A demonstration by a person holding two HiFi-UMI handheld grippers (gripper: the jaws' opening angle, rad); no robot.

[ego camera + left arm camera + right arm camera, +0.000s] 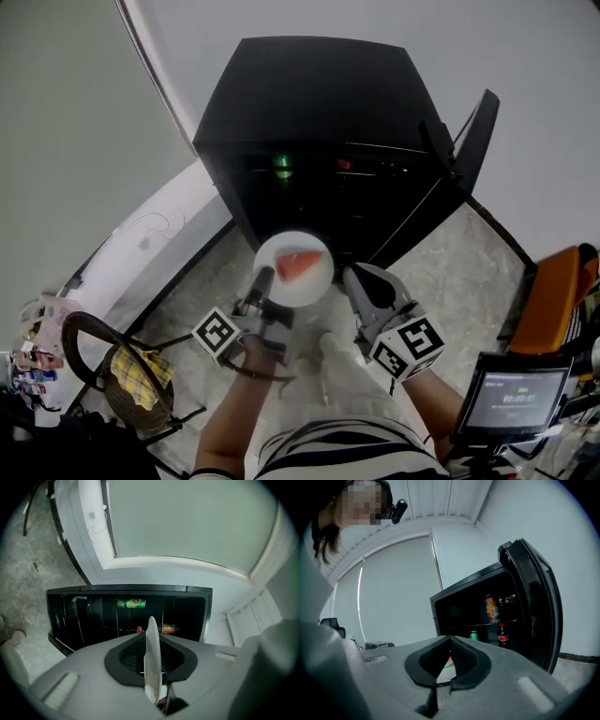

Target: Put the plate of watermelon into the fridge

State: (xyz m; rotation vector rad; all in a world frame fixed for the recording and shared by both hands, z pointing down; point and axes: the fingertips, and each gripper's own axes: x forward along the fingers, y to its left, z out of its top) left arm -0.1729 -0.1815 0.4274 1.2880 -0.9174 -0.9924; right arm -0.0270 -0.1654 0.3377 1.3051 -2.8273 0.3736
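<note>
Between the jaws of the left gripper (263,281), the rim of the round white plate (284,249) is pinched tight, and the red watermelon wedge (298,265) lies on it. Just beside the plate, the right gripper (354,278) has its jaws pressed together on nothing. Ahead stands the black mini fridge (309,94) with its door (473,136) swung open. The plate is held up but still outside, so placing it on a shelf and letting go apparently remain.

Two hand-held grippers are counted: the left hand-held gripper (265,278) and the right hand-held gripper (351,277). Between them one plate (272,255) and one watermelon slice (298,266) are counted. Ahead of them, one fridge (309,94) and three drinks are counted: orange can (491,606), green can (474,635), cola bottle (502,637).
</note>
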